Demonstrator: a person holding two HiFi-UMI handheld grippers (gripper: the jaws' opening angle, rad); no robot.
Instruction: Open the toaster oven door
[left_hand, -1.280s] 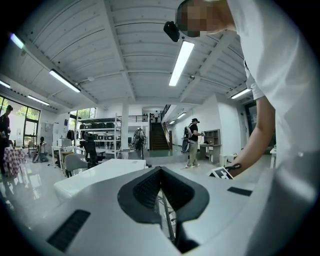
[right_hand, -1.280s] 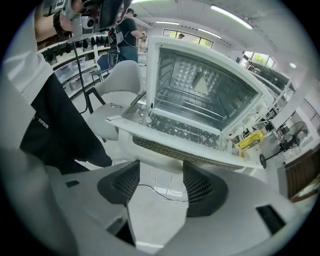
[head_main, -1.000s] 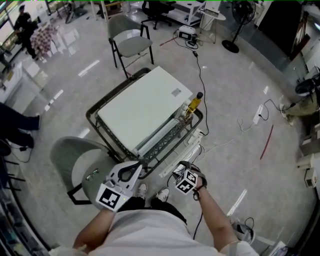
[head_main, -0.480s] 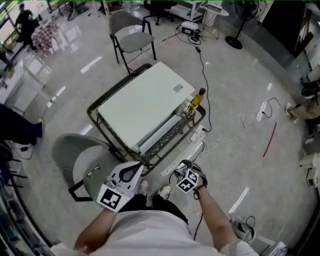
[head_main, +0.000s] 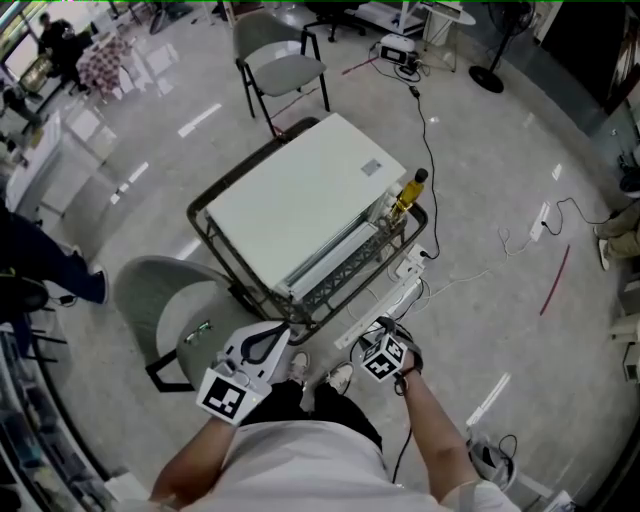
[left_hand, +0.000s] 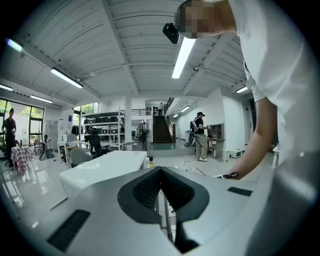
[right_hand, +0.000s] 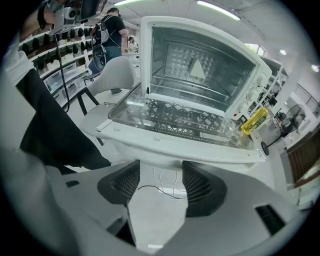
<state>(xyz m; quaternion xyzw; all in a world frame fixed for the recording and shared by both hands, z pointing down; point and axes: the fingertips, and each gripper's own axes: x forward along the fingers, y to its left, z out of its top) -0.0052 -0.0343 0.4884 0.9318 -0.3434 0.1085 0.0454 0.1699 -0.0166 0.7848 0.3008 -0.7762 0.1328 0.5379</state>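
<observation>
Right gripper view: door lies flat and open just ahead of my right gripper, fingers spread, empty. My left gripper is pressed together, holding nothing. Opening seems done; next I'd back away.

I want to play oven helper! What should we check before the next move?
1. Oven door all the way open: ok, it lies flat in front of the oven.
2. Right gripper empty: ok, jaws apart with only floor showing between them.
3. Left gripper empty: ok, jaws together, nothing held.
4. Yellow bottle out of the door's way: ok, it stands at the oven's side.
5. Right gripper clear of the door's front edge: cannot tell, the edge sits just past the jaw tips.
</observation>
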